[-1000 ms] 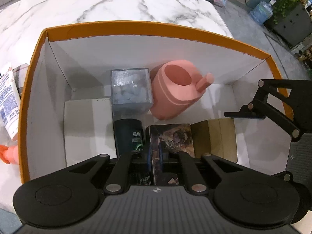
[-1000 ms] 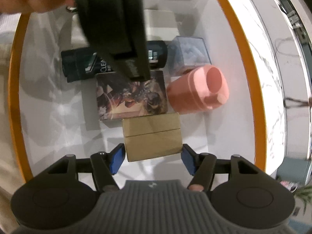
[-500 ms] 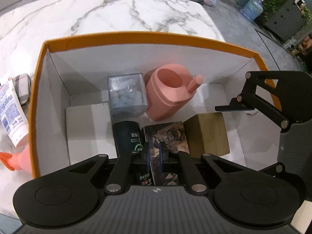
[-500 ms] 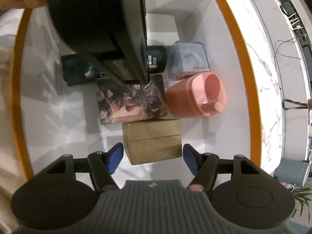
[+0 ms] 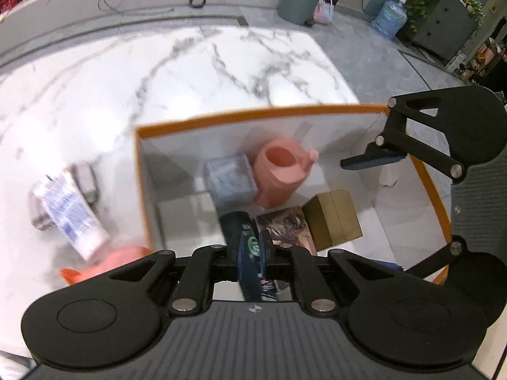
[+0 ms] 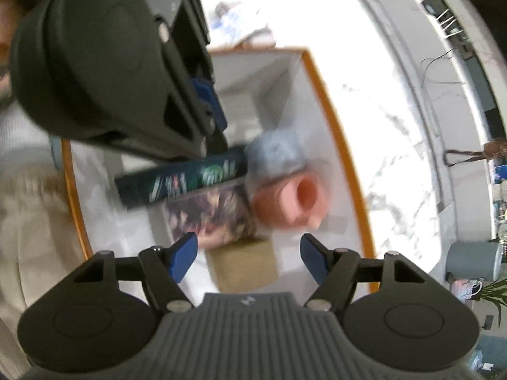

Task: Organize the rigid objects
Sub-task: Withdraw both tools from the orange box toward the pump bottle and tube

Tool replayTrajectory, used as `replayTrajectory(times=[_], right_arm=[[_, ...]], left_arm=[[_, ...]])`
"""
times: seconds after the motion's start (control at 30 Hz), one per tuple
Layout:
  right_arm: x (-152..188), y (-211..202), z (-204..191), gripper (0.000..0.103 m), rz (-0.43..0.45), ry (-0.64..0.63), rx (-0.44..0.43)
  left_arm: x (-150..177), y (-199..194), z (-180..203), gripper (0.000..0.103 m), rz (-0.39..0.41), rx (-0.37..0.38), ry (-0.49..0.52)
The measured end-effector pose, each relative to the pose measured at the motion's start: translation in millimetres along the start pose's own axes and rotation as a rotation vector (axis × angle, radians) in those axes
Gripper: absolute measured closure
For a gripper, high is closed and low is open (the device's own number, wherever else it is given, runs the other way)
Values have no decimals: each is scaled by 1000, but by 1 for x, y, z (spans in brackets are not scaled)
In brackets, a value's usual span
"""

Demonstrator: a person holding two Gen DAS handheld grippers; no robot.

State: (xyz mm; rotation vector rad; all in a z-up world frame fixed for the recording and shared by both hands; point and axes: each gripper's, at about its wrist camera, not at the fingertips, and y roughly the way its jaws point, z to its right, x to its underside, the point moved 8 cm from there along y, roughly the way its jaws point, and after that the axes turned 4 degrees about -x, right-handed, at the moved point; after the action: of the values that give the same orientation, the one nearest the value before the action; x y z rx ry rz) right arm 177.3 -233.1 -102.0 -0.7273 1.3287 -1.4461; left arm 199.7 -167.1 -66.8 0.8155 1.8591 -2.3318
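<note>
Above the orange-rimmed box [image 5: 139, 190] on the marble desk [image 5: 190, 72], we hold both tongs over the packed contents. Our left tongs [image 5: 252, 253] are pressed together with nothing pinched between them; the dark green carton [image 6: 180, 179] only lies behind the blue pads in that view. Our right tongs [image 6: 248, 253] are opening, and nothing sits between the jaws; the wooden block [image 5: 332, 218] rests on the box floor below them, apart from the pads.

Inside the box, the wooden block lies beside the illustrated box [image 5: 285, 226], which lies next to the dark green carton. The pink watering can [image 5: 282, 171] and the clear cube container [image 5: 229, 179] stand behind them, toward the far wall.

Outside the box, on its left, a white tube [image 5: 73, 212] and an orange object [image 5: 117, 261] lie on the desk. We judge these to be the next candidates for packing.

To do this step well, we clear the box rim fully before moving sideways, so that no jaw catches the wall. We spread the left tongs before descending on the tube and grip it across its width, since both views are blurred now.
</note>
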Motion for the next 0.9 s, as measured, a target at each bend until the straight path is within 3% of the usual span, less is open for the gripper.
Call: replayTrajectory(times=[0.27,0.57,0.7,0.9], right_arm=[[-59,-30,2,40,135,79,60],[-135,-14,-14,47,239,190,-38],[-163,3,-34,49,220,139,-73],[-177,40,-34,58,155,179,-96]], left_arm=[[-6,-40,-44,93,90,-64,-48],[9,-51,-129,93,88,-180,-138],[22,-40,-159,93,48,-200,-183],[36,-10,-178,93,-10,-183,-230]])
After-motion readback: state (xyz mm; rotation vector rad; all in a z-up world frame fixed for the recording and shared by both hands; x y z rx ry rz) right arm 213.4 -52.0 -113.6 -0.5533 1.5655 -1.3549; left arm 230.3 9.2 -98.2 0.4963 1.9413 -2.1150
